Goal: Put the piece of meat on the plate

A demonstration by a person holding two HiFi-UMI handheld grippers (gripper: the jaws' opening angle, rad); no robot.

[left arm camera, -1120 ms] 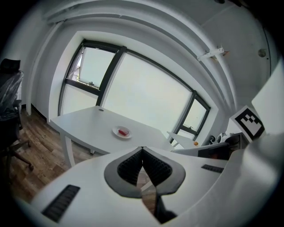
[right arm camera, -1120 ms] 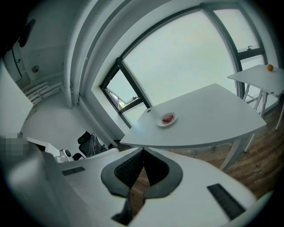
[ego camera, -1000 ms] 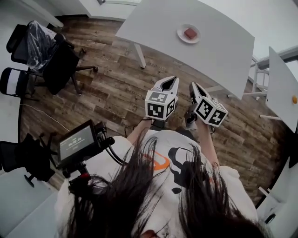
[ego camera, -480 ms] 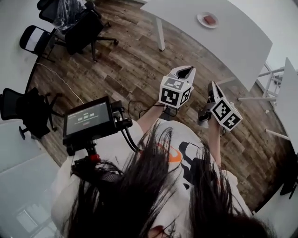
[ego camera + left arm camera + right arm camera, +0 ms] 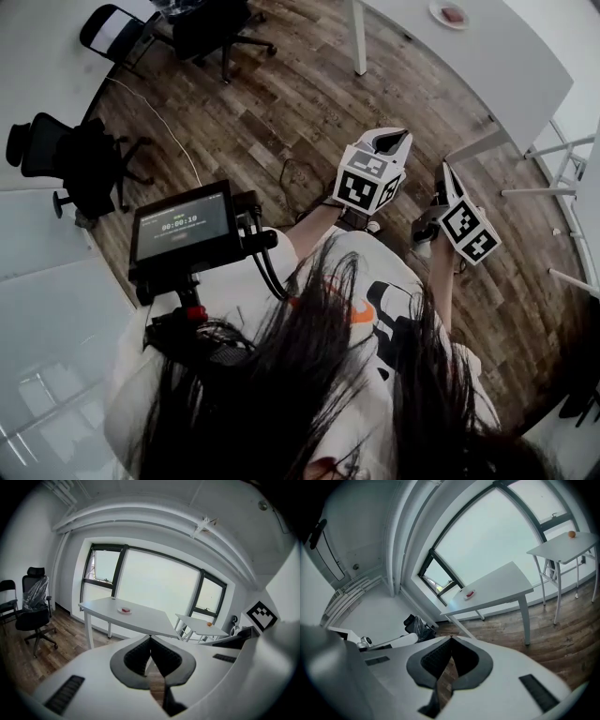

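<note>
The piece of meat [image 5: 454,14] is a small red slab lying on a white plate [image 5: 442,17] on the far white table [image 5: 497,66]. It also shows as a small red meat piece [image 5: 124,609] in the left gripper view and as the distant meat [image 5: 470,593] in the right gripper view. Both grippers hang over the wooden floor, well short of the table. My left gripper [image 5: 394,139] is shut with nothing between its pads, as is my right gripper [image 5: 442,172]. The left gripper's tips [image 5: 150,637] and the right gripper's tips [image 5: 451,639] meet.
Black office chairs [image 5: 211,23] stand at the far left by another chair [image 5: 84,159]. A small monitor [image 5: 183,225] is mounted at the person's chest. A second white table [image 5: 562,550] carries an orange ball [image 5: 571,534]. A cable [image 5: 159,117] crosses the floor.
The table with the plate has slid up and to the right in the head view and looks smaller. Both grippers have drawn back from it with the person and stay shut.
</note>
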